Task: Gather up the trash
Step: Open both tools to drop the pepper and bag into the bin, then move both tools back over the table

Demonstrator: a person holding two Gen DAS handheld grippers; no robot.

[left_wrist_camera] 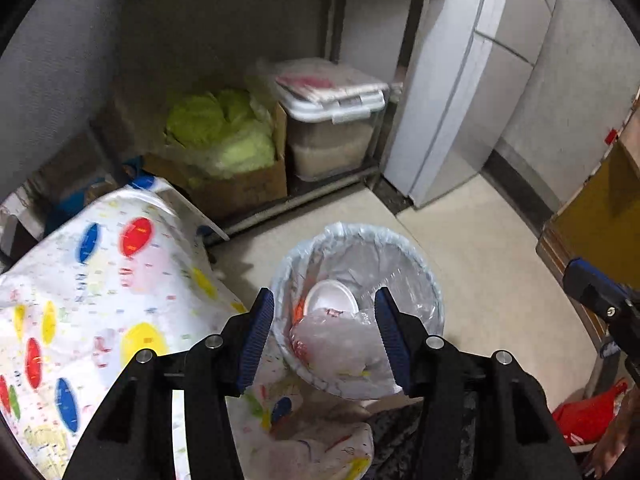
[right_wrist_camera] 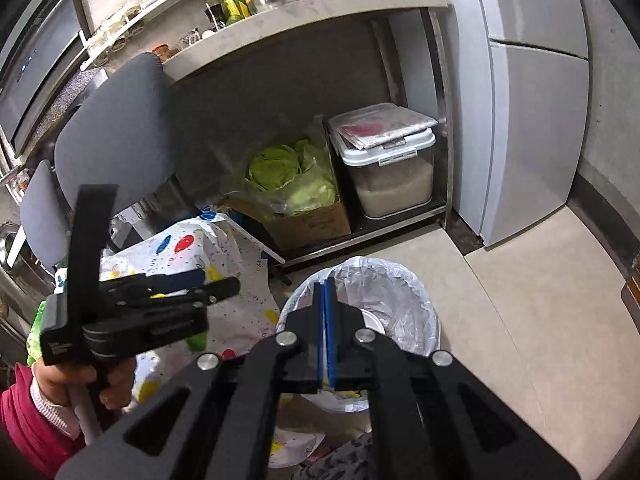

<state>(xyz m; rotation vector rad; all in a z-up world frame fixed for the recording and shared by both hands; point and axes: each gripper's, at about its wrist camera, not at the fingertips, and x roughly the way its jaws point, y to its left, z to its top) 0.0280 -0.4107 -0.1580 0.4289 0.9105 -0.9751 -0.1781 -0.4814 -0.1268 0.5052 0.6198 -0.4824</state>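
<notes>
A round trash bin lined with a clear bag stands on the tiled floor. Inside lie a white foam bowl and a crumpled translucent plastic bag that slumps over the near rim. My left gripper hovers open right above the bin; the bag sits lower than its blue pads, which do not touch it. In the right wrist view the bin lies just ahead of my right gripper, whose pads are shut with nothing between them. The left gripper shows from the side there, held by a hand in a red sleeve.
A table under a dotted colourful cloth stands left of the bin. Under the counter sit a cardboard box of cabbages and a lidded clear container. A fridge stands at right, a grey chair at left, a red bag lower right.
</notes>
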